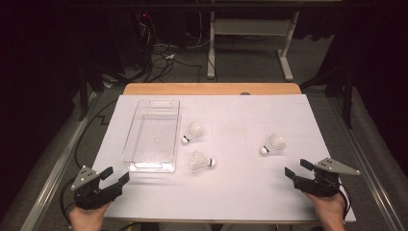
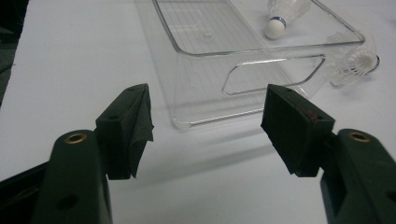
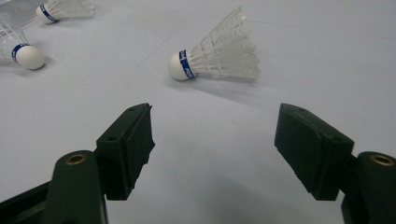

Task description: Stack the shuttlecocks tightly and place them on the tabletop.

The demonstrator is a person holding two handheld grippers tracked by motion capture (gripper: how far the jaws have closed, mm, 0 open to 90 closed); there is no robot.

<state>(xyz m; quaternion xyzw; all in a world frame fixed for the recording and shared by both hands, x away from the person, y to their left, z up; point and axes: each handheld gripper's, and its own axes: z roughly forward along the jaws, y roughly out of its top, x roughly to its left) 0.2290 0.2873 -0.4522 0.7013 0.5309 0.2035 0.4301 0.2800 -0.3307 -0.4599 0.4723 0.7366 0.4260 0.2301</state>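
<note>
Three shuttlecocks lie on the white table (image 1: pixel 231 192) and the clear tray (image 1: pixel 153 137) at the left is empty, so I judge the step is to collect them into it. Both your left gripper (image 1: pixel 111 181) and right gripper (image 1: pixel 298 169) have jaws wide apart, holding nothing (they rest at the near edge). Take first the shuttlecock (image 3: pixel 215 53) just ahead of the right gripper, closing gently on its cork, not on the feathers.

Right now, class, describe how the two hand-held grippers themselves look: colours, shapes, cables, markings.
Both the left gripper and right gripper are black with two blocky jaws, each topped by a grey three-cornered plate with small dark holes. Brass-coloured inserts sit in the jaw arms. A black cable trails from each.
</note>
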